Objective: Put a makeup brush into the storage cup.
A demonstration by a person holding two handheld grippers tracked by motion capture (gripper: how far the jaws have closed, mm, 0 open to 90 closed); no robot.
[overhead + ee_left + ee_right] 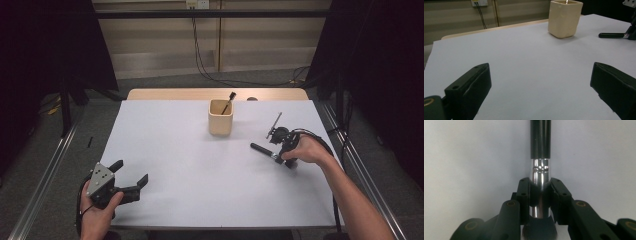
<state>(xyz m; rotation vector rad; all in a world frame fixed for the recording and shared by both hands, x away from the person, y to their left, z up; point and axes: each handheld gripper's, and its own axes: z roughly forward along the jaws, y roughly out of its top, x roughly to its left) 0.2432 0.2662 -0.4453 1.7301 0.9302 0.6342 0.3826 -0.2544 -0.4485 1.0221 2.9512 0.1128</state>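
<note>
The right gripper (pixel 540 192) has its fingers (pixel 523 195) clamped on the makeup brush (pixel 540 165), which lies flat on the desk (pixel 175 165) towards its right side, handle pointing left in the high view (pixel 262 149). The hold sits on the shiny metal ferrule, just above the dark bristles; that looks like the sensible place, since the ferrule is stiff and won't crush, though its polished round surface may well be slippery (the bristle tuft is soft and best left alone). The brush is probably light, and the long handle should tip it little. The left gripper (pixel 131 175) rests near the front left corner, its fingers (pixel 469 87) spread wide with nothing between them. The right gripper view gives the contact itself, pads against metal; the high view instead gives the layout, with the beige cup (pixel 220 117) standing towards the desk's far edge, a second brush (pixel 228 103) leaning inside it.
</note>
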